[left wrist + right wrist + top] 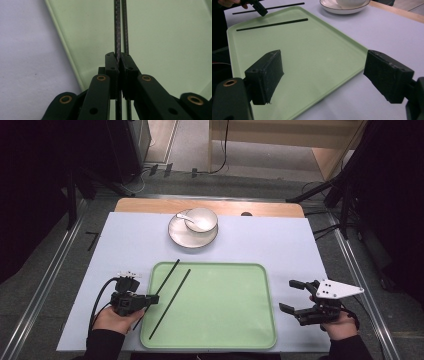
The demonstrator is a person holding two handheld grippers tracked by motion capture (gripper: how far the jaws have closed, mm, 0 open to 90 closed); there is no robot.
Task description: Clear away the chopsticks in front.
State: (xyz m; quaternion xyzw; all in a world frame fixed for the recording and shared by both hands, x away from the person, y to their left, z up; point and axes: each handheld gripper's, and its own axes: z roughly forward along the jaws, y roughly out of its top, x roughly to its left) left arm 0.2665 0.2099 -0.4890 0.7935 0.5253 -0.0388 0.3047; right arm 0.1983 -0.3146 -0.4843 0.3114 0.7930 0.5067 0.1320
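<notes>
At the near edge of the table [125,235], which is covered by a pale lavender-grey sheet, 2 hands each hold a black two-jaw gripper. The left gripper [151,298] sits at the left rim of a flat, rectangular pale green plastic tray [220,305], its jaws pressed together on a thin black chopstick [167,276]; in the left gripper view that stick [117,30] runs straight up from between the closed pads. This held chopstick crosses the tray's left rim at a slant, its far tip reaching past the tray's top edge onto the sheet.

The right gripper [292,296], topped by a grey three-cornered plate, hovers just off the tray's right edge with its jaws spread wide and nothing between them; the right gripper view shows both black pads [265,75] apart over the tray's corner [312,62].

A 2nd black chopstick [170,304] lies loose inside the tray, near its left side, roughly parallel to the held 1.

Farther back, beyond the tray, a round white ceramic plate [182,239] carries a white bowl [202,219] with a white spoon [184,217] resting in it.
</notes>
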